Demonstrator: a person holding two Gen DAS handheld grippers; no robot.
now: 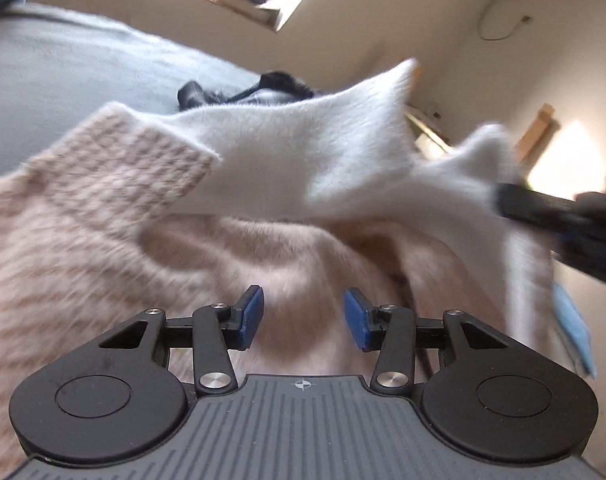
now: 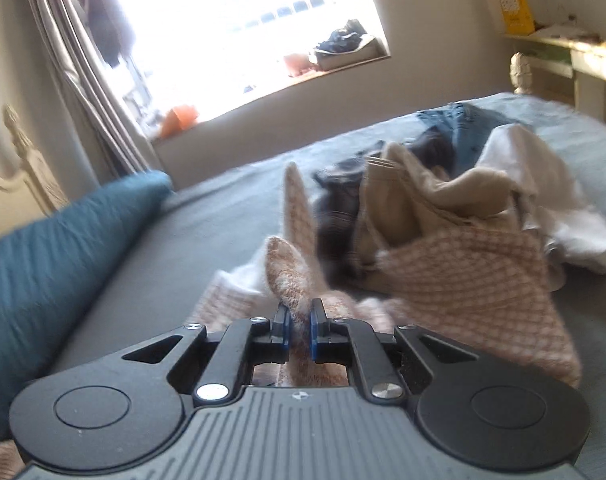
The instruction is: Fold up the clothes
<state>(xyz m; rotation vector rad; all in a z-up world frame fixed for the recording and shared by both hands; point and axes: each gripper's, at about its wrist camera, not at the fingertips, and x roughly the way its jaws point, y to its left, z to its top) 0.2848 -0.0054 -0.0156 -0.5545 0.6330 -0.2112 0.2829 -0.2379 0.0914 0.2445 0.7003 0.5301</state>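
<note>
A fluffy pink-and-white knit sweater (image 1: 115, 216) lies on the grey bed (image 1: 63, 64). Its white inner side (image 1: 295, 160) is lifted and stretched towards the right. My left gripper (image 1: 303, 320) is open just above the pink knit, holding nothing. My right gripper (image 2: 299, 330) is shut on a fold of the sweater (image 2: 291, 276); in the left wrist view it shows as a blurred black shape (image 1: 559, 216) at the right edge of the white cloth. The rest of the sweater (image 2: 475, 288) drapes to the right.
A pile of other clothes (image 2: 423, 184), beige, dark, denim and white, lies on the bed behind the sweater. A teal pillow (image 2: 63, 264) is at the left. A window (image 2: 231, 32) and a wooden desk (image 2: 575, 56) stand beyond the bed.
</note>
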